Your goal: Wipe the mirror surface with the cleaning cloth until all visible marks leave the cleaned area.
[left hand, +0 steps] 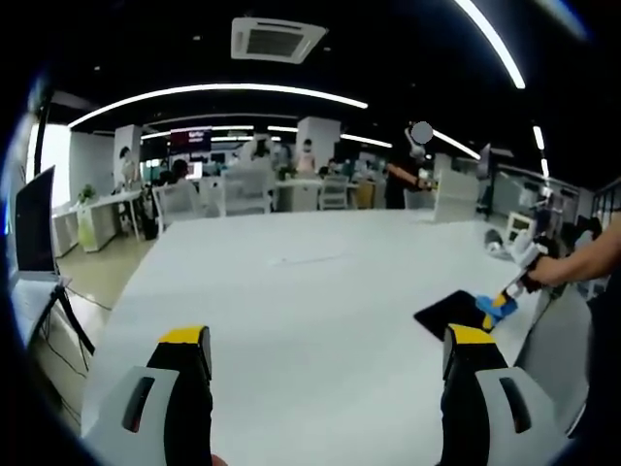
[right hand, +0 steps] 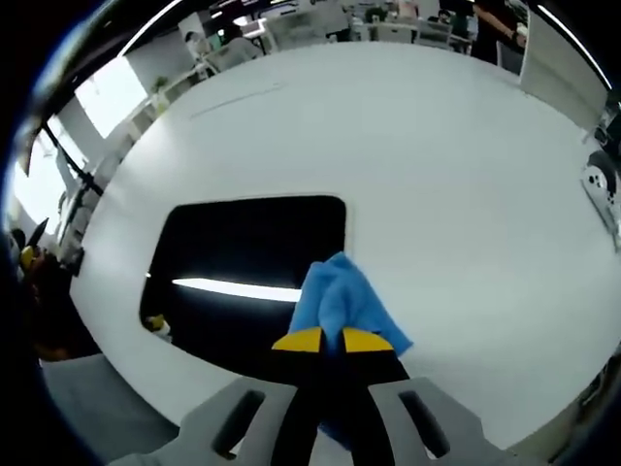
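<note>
A dark rectangular mirror (right hand: 243, 262) lies flat on the white table (right hand: 437, 155) and reflects a bright ceiling light strip. A blue cleaning cloth (right hand: 342, 301) rests on the mirror's right edge, and my right gripper (right hand: 325, 340) is shut on it. In the left gripper view the mirror (left hand: 448, 313) shows as a dark patch at the right, with the blue cloth (left hand: 495, 309) and the right gripper (left hand: 506, 297) held by a person's hand. My left gripper (left hand: 325, 345) hangs open above the table with nothing between its jaws.
A white device (right hand: 604, 189) lies near the table's right edge. The table's near edge curves close below the mirror. Office desks, chairs and people (left hand: 262, 184) stand beyond the far edge. A monitor on a stand (left hand: 34, 238) is at the left.
</note>
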{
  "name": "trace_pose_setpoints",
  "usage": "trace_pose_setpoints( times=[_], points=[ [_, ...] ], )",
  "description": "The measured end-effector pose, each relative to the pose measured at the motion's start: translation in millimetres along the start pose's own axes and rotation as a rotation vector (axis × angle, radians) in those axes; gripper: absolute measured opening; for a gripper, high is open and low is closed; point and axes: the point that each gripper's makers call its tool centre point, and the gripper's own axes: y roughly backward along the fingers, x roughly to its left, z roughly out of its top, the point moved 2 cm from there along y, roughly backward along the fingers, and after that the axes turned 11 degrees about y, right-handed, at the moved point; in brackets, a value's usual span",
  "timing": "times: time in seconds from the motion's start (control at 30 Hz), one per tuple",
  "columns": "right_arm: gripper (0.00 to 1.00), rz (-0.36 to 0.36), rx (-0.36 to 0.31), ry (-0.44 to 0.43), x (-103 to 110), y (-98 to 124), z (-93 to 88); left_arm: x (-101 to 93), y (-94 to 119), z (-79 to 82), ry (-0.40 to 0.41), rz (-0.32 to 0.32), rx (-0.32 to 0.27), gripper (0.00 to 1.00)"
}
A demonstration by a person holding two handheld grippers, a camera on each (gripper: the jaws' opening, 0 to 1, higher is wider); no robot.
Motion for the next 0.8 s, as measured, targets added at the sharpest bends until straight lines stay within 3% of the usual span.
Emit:
trace_pose_setpoints(
  times=[0.33,0.4,0.57,0.67,0.7,0.73,0.77,0.8],
  points=[
    [0.0,-0.015,0.013,0.017,2,1,0.9,1.5,-1,1.6,0.004,0.002,-0.003,0.99],
    [0.0,-0.016,0.028,0.025,1,-1,2.5,5.3,-2,0.9,0.003,0.008,0.018,0.99],
    [0.0,-0.005,0.023,-0.003,0,0,1.6,6.0,-5,23.9,-0.035,0.001,-0.004,0.99],
    [0.0,-0.005,0.017,0.071,1,0,1.7,5.7,-8,28.2,-0.023,0.008,-0.022,0.99],
    [0.01,0.0,0.015,0.117,1,0,2.1,3.2,-9,27.8,-0.019,0.004,-0.025,0.99],
    [0.01,0.011,0.018,0.218,1,0,2.5,-1.1,-10,26.2,-0.021,-0.003,-0.028,0.99],
    [0.01,-0.001,0.025,0.21,2,0,2.2,-3.7,-11,24.2,-0.024,-0.009,-0.027,0.99],
    [0.01,-0.015,0.031,0.15,2,-1,3.1,-5.7,-13,20.7,-0.026,-0.019,-0.024,0.99]
  ],
)
